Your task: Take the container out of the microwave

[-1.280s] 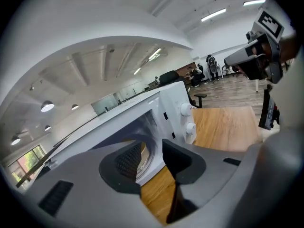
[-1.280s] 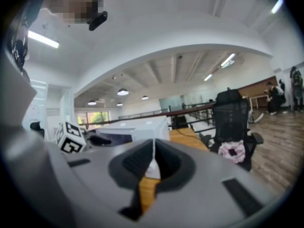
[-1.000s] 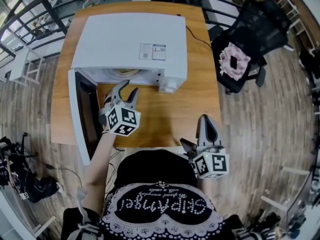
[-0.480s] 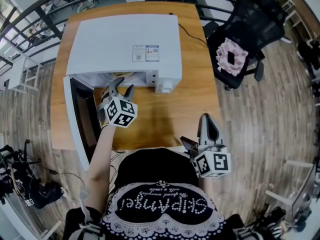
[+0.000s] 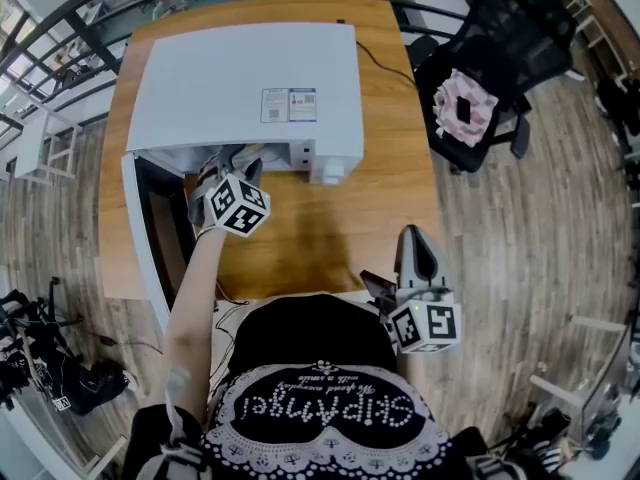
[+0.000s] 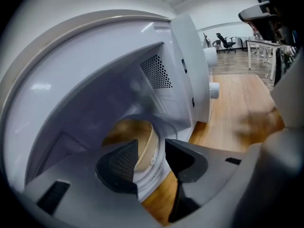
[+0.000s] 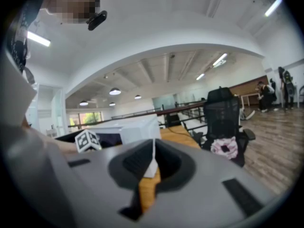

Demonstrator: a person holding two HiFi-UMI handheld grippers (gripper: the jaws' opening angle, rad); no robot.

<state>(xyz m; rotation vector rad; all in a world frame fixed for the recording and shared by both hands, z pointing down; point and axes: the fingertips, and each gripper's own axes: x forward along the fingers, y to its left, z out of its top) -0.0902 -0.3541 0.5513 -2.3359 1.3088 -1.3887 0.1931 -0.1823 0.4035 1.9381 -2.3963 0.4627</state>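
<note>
Lower centre of the left gripper view: container [image 6: 128, 129] wall sits between the left gripper [image 6: 151, 151] jaws, which have just opened wide and aren't touching it. It's probably light and thin, so pinch the rim gently. Right gripper [image 7: 152, 164] is closed on nothing.

A wooden worktop [image 5: 350, 218] carries a white microwave [image 5: 250, 83] toward 11 o'clock, and a black cable [image 5: 372, 60] trails off at 1 o'clock.

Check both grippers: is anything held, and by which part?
Nothing is held. The left gripper, jaws just opened wider, has the container's rim between them, not gripped; the right gripper is shut, empty.
</note>
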